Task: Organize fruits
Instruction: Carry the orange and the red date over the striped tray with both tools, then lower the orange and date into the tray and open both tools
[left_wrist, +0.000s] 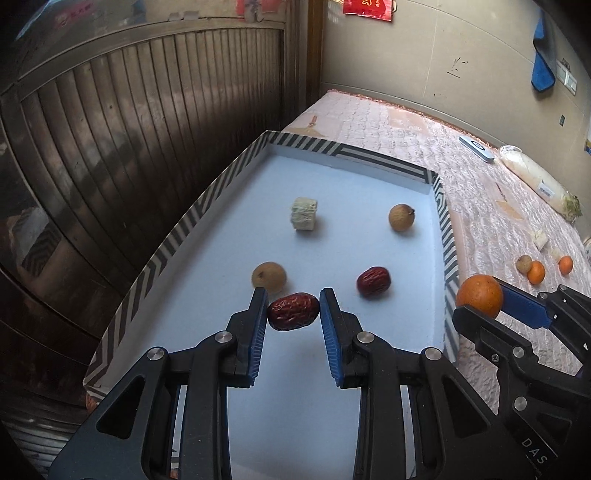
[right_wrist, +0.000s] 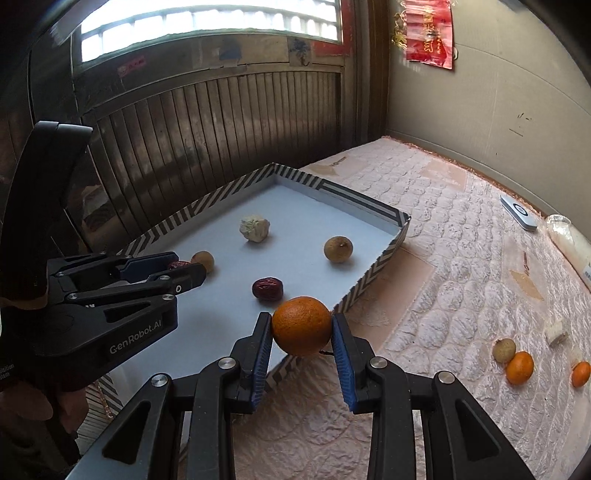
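Carrying two fruits at once, we hold a date over the tray and an orange at its near edge.

Nearest us, our left gripper (left_wrist: 293, 308) has its blue ribbed pads around a wrinkled dark-red oval date (left_wrist: 293, 311), long axis running straight across from pad to pad, low over the pale blue tray floor; whether it touches the floor we cannot tell. Our right gripper (right_wrist: 302, 328) clamps a round, dimpled orange (right_wrist: 301, 325) just at the near rim of the shallow tray with the black-and-white striped wall (right_wrist: 373, 278), so we judge it needs only a short carry inward. Farther in lie a second dark-red wrinkled date (left_wrist: 373, 282), two smooth tan round fruits (left_wrist: 269, 275) (left_wrist: 401, 218) and a pale rough cube-shaped chunk (left_wrist: 304, 213). Well apart on the quilted pink mattress (right_wrist: 436, 258) wait two small oranges (right_wrist: 519, 367) (right_wrist: 580, 373) and a tan fruit.
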